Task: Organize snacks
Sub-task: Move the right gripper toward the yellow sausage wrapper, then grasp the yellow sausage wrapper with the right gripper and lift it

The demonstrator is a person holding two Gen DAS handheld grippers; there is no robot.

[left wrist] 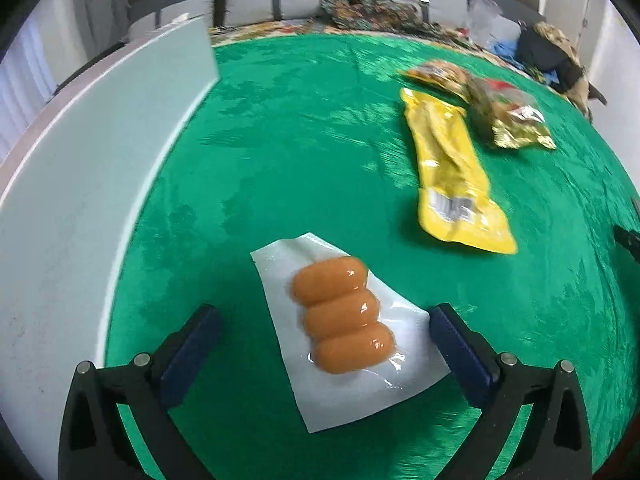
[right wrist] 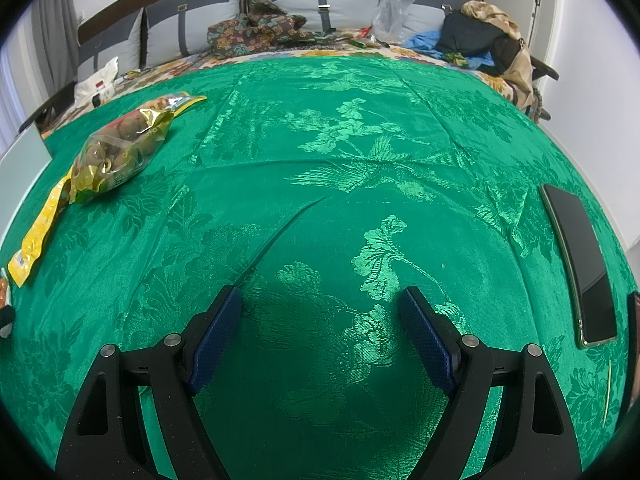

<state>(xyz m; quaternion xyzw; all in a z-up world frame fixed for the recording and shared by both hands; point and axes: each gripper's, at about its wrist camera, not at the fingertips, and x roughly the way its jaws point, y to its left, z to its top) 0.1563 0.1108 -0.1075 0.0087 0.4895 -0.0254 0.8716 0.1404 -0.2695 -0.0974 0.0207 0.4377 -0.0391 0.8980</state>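
Green cloth (left wrist: 304,128) under sausage pack (left wrist: 344,316)

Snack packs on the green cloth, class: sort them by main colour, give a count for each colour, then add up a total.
Clear vacuum pack of orange sausages: 1
Long yellow pouch: 1
Gold-trimmed bag of brown snacks: 1
Orange-printed pack at the far end, blurred: 1
Total: 4 snack packs
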